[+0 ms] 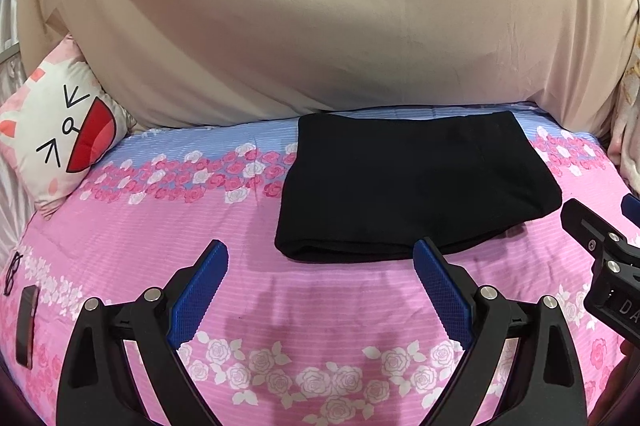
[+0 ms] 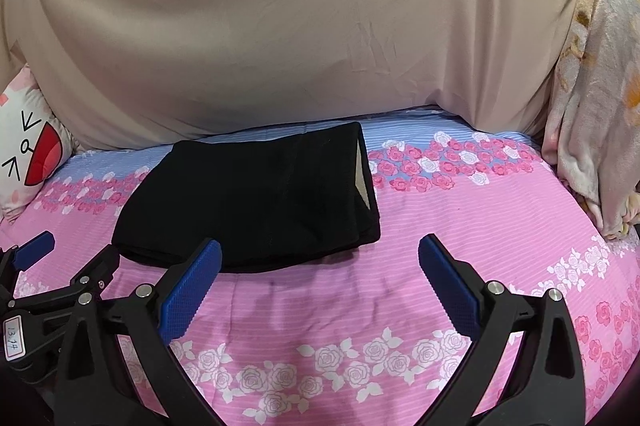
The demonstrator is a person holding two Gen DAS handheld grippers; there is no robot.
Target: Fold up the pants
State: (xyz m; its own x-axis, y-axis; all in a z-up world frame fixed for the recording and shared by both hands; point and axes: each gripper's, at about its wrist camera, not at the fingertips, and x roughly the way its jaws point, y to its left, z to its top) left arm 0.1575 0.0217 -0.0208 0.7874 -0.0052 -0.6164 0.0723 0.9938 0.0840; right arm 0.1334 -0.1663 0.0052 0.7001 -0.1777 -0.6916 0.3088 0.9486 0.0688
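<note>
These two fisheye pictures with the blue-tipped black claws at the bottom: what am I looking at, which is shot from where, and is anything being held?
The claws are two handheld grippers; a person holds one in each hand, and a camera on each looks out along its fingers. One picture is from the left gripper, the other from the right gripper. Each also catches the other gripper at its edge. Both stand open and hold nothing. In front of them lie black pants, already folded into a compact stack, on a pink floral bedsheet. Behind is a large beige cushion, with a cartoon pillow on the left side.
</note>
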